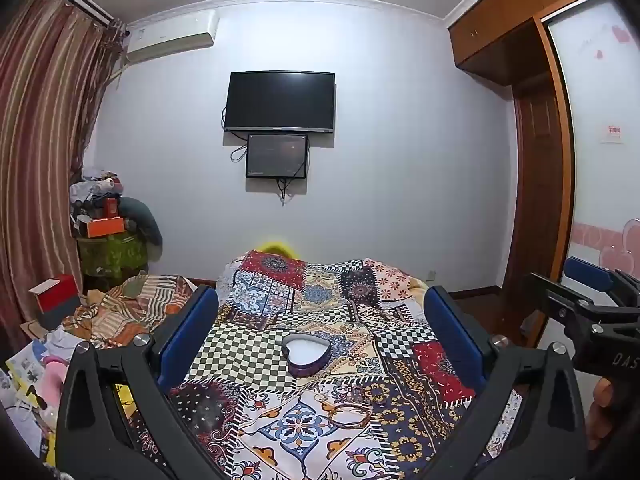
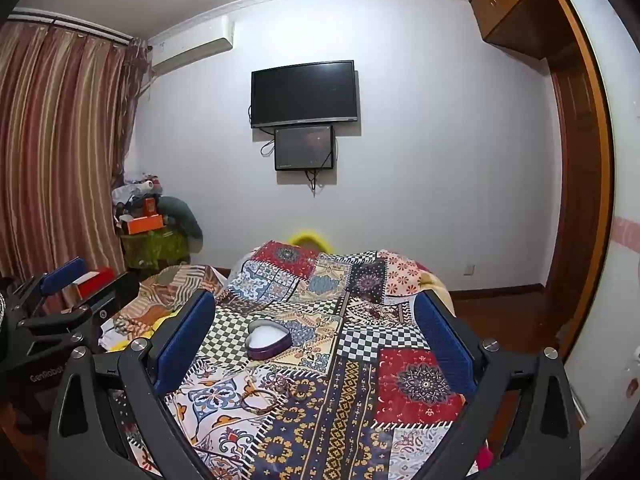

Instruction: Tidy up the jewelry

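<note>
An open heart-shaped box [image 1: 306, 354] [image 2: 269, 338] with a white lining and purple wall sits on the patchwork bedspread [image 1: 400, 420] [image 2: 420, 380]. Nearer to me lies a thin orange bangle [image 1: 351, 414] [image 2: 258, 400], with a few small rings or beads [image 1: 357, 392] [image 2: 294, 390] beside it. My left gripper [image 1: 320, 295] hovers above the bed, open, its blue pads [image 1: 192, 328] framing the box with nothing between them. My right gripper [image 2: 314, 298] is open likewise and empty. Each gripper shows at the edge of the other's view, the right gripper [image 1: 568, 280] and the left gripper [image 2: 92, 280].
A striped blanket [image 1: 132, 308] and loose papers lie at the bed's left. A red box [image 1: 56, 296], a cluttered stand [image 1: 108, 232] and curtains [image 1: 36, 140] fill the left side. A television [image 1: 280, 102] hangs on the far wall. A wooden wardrobe [image 1: 540, 160] stands on the right.
</note>
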The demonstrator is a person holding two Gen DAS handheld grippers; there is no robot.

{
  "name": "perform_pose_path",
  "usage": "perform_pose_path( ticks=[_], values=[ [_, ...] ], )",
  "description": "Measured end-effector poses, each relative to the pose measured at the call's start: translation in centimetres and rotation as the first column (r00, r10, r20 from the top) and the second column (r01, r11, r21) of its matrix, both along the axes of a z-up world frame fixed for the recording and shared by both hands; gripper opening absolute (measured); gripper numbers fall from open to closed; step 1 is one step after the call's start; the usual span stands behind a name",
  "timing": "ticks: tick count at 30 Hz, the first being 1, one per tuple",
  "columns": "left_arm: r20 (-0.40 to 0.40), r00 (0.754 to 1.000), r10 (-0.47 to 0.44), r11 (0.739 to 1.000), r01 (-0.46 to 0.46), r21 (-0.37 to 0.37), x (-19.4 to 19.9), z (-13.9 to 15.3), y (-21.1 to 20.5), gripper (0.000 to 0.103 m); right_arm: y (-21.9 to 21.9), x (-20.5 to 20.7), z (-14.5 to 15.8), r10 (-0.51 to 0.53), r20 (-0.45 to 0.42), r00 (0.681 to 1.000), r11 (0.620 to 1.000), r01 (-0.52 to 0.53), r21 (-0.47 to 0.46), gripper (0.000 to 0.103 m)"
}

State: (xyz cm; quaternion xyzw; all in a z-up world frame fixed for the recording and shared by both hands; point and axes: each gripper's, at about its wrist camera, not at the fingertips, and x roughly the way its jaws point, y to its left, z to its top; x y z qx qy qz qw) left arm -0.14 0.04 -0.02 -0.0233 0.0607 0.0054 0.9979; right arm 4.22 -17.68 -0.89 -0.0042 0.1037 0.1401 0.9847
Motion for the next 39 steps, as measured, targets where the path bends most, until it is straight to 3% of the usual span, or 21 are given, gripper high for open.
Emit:
perform_pose_path(
  ticks=[39],
  values=[
    [-0.054,0.998,-0.024,1.0,0.024,-0.005,1.6,-0.3,0.5,0.103,0.6,0.8,-0.8,-0.011,-0.028,1.0,1.0,0.011,-0.012,0.099]
  ],
)
